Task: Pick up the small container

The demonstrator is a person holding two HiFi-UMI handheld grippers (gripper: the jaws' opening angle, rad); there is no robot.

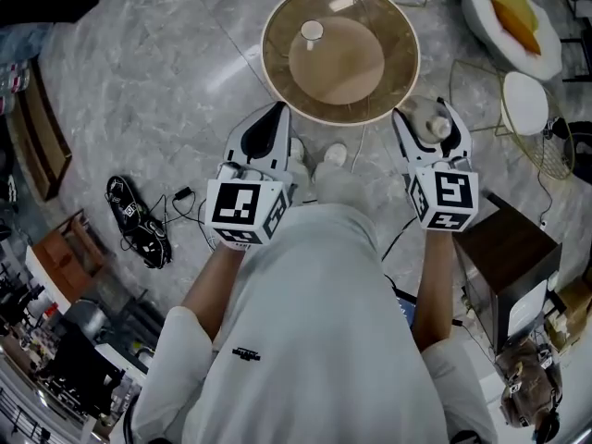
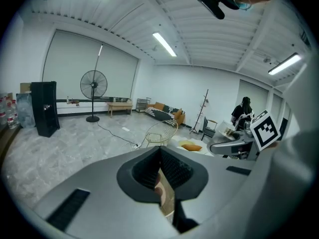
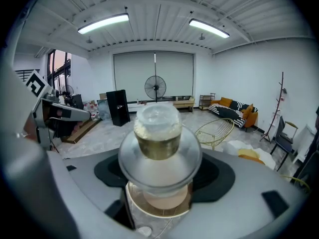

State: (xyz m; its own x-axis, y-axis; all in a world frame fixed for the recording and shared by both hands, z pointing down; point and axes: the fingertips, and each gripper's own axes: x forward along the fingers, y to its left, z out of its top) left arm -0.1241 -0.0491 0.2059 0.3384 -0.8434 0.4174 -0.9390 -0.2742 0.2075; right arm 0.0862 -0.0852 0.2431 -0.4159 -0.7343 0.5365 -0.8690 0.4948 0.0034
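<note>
Pick-up is judged essentially complete: the right claw [image 1: 428,128] is clamped, jaws part-way apart, on the small container [image 3: 158,133], a clear lidded jar held in the air just off the round worktop [image 1: 277,58] at its 4 o'clock rim. The left claw [image 2: 160,156], near the 7 o'clock rim, has its jaws drawn together on nothing. What is left appears to be only keeping the grip secure.

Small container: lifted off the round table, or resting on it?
Lifted. The right tongs grip the small container, and the round table shows below it, not touching.
</note>
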